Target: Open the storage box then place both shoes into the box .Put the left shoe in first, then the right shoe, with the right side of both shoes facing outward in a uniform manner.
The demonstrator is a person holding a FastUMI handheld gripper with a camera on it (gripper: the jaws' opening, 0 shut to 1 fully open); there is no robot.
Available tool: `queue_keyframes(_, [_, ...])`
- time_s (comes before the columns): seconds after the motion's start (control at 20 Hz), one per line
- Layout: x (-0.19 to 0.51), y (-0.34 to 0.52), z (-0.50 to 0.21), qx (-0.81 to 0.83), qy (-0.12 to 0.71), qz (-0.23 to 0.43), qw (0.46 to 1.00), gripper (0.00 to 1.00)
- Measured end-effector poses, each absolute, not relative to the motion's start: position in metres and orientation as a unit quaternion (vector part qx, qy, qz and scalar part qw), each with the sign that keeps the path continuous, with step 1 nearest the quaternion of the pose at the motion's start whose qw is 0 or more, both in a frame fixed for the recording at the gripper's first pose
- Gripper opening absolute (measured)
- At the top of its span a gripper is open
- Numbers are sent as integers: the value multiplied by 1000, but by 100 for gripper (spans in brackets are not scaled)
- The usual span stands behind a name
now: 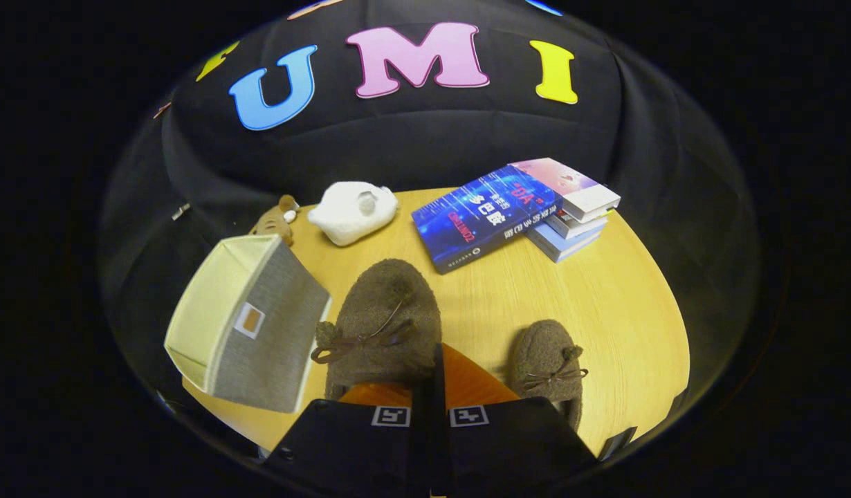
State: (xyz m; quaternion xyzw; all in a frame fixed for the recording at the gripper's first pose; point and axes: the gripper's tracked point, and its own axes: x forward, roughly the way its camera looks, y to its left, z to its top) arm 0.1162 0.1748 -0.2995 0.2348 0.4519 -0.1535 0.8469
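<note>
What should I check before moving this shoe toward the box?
1. Grip: gripper has its fingers together on the heel edge of the near shoe: ok.
2. Shoe lifted off the table: cannot tell.
3. Box open: ok, its opening shows, tipped away from the fingers.
4. Path to the box: ok, the box sits right beside the held shoe.
5. Whether this is the left shoe: cannot tell.
6. Second shoe waiting on the table: ok.

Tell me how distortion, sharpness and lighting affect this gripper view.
Gripper view: fisheye bends the table edge into a curve; the books and storage box stay sharp; light is even and dims toward the table's rim; the hand-held gripper, shut on the nearer shoe, looms large and dark.
</note>
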Motion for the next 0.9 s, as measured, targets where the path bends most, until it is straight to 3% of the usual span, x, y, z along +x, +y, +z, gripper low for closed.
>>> queue_keyframes(0.45, [225, 275, -217, 264, 422, -105, 861, 6])
queue_keyframes(0.9, [279, 381, -262, 253, 469, -125, 837, 6])
